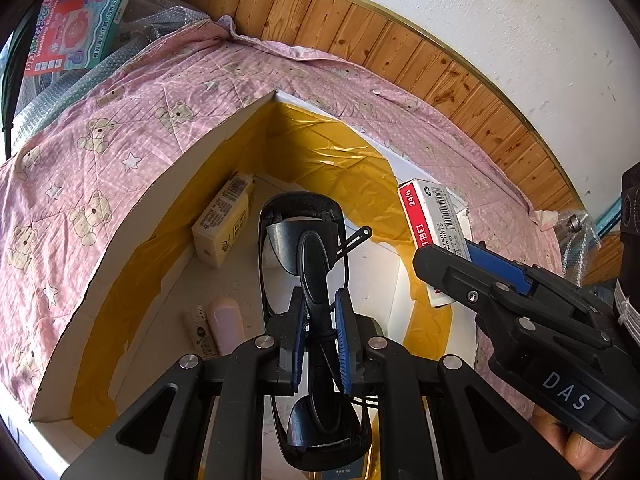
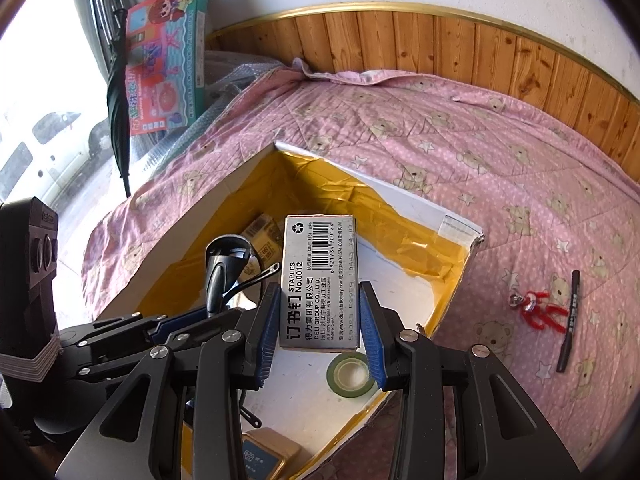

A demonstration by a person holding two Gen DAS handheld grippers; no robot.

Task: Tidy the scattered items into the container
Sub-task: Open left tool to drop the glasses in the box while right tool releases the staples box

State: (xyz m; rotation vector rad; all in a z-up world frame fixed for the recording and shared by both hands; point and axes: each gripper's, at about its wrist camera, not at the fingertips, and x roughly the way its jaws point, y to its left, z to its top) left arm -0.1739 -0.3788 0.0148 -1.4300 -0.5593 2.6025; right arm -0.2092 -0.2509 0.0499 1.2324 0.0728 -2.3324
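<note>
The left gripper (image 1: 320, 320) holds its fingers clamped on black sunglasses (image 1: 304, 240) above the open cardboard box (image 2: 224, 184); the right gripper (image 2: 320, 320) grips a staples box (image 2: 318, 280) over the same opening. Inside lie a yellow carton (image 1: 222, 220), a pink tube (image 1: 228, 324) and a tape roll (image 2: 350, 376) — crowding the floor. A black marker (image 2: 568, 320) and red keychain (image 2: 538, 308) remain on the pink bedspread (image 2: 480, 160), well apart from the box.
</note>
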